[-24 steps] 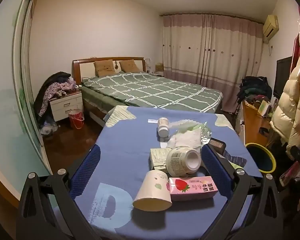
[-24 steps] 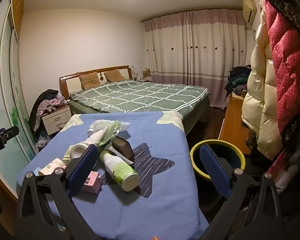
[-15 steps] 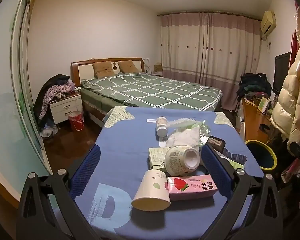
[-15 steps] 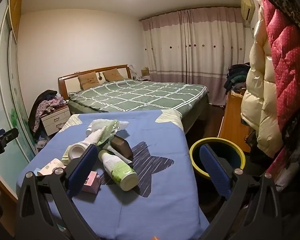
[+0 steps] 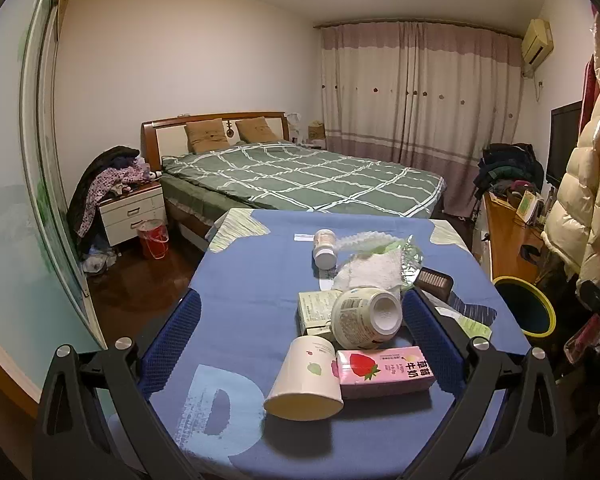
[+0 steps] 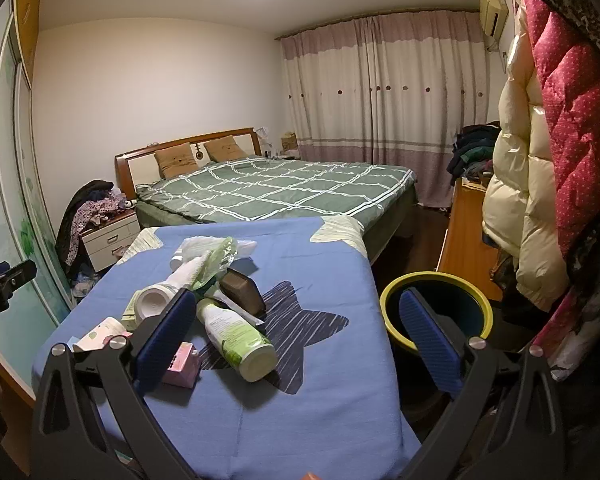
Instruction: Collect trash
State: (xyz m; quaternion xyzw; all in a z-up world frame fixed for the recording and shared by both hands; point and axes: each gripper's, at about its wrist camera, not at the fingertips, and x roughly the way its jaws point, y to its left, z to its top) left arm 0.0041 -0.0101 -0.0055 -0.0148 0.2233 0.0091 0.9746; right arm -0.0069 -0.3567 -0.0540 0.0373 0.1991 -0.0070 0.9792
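From the left wrist view, the litter on the blue tablecloth (image 5: 252,288) is seen head-on: a paper cup (image 5: 306,380) tipped on its side nearest the camera, a pink strawberry milk carton (image 5: 384,368) touching its right side, and a white tub (image 5: 366,316) lying on its side just beyond. Farther off, a small white bottle (image 5: 325,248) lies beside a crumpled white towel (image 5: 370,272). Only an edge of the yellow-rimmed bin (image 5: 526,312) is shown at far right.

In the right wrist view the bin (image 6: 436,308) is shown standing on the floor just right of the table; its dark interior cannot be made out. A green-labelled bottle (image 6: 236,330) lying on its side and a brown case (image 6: 242,294) are shown plainly here.

The left gripper (image 5: 300,332) and the right gripper (image 6: 296,320) are both spread fully wide, with nothing gripped.
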